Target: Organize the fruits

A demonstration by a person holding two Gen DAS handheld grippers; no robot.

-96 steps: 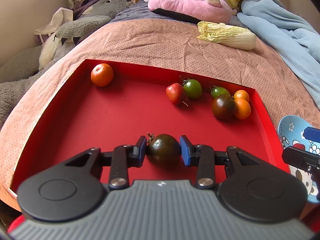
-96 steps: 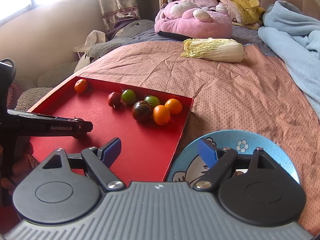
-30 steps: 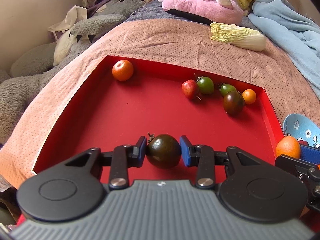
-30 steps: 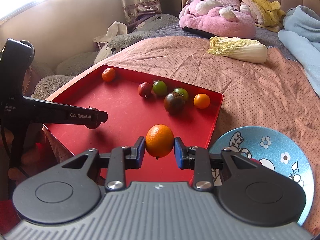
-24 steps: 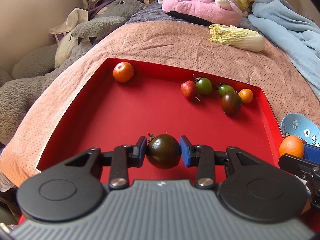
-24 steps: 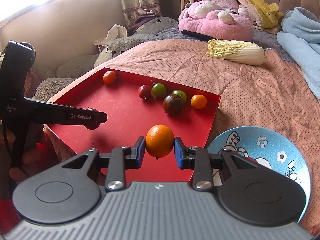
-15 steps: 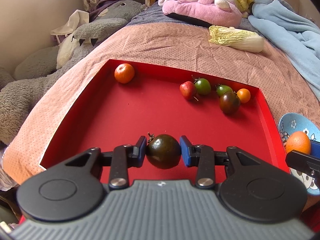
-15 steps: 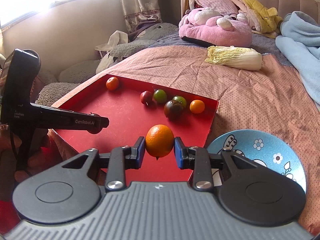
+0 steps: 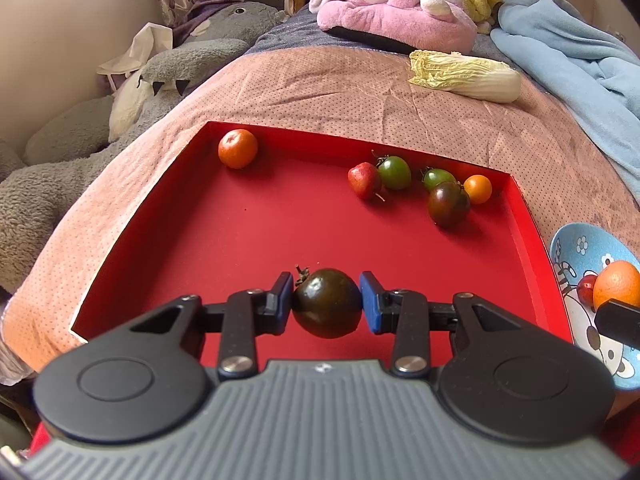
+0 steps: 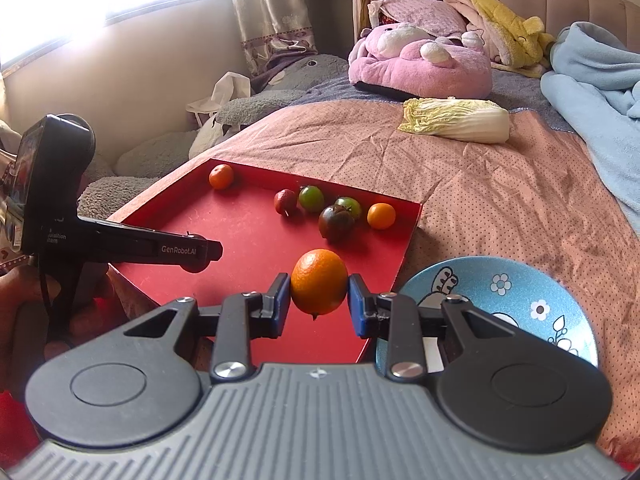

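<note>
My left gripper (image 9: 327,303) is shut on a dark tomato (image 9: 328,300) and holds it over the near part of the red tray (image 9: 248,240). My right gripper (image 10: 319,298) is shut on an orange (image 10: 319,280) near the tray's right edge, beside the blue bowl (image 10: 520,300). In the left wrist view the orange (image 9: 616,290) hangs over the bowl (image 9: 580,248), with a small red fruit (image 9: 587,290) in it. In the tray lie an orange tomato (image 9: 237,148), a red fruit (image 9: 363,180), two green tomatoes (image 9: 394,172), a dark tomato (image 9: 448,203) and a small orange (image 9: 477,189).
The tray and bowl rest on a pink bedspread (image 9: 320,88). A napa cabbage (image 9: 464,76) lies further back. A pink plush (image 9: 392,12), a blue blanket (image 9: 580,52) and a grey plush (image 9: 160,80) surround the area.
My right gripper has taken an orange from the tray and carried it right, toward the bowl. My left gripper still holds the dark tomato and has drawn back slightly.
</note>
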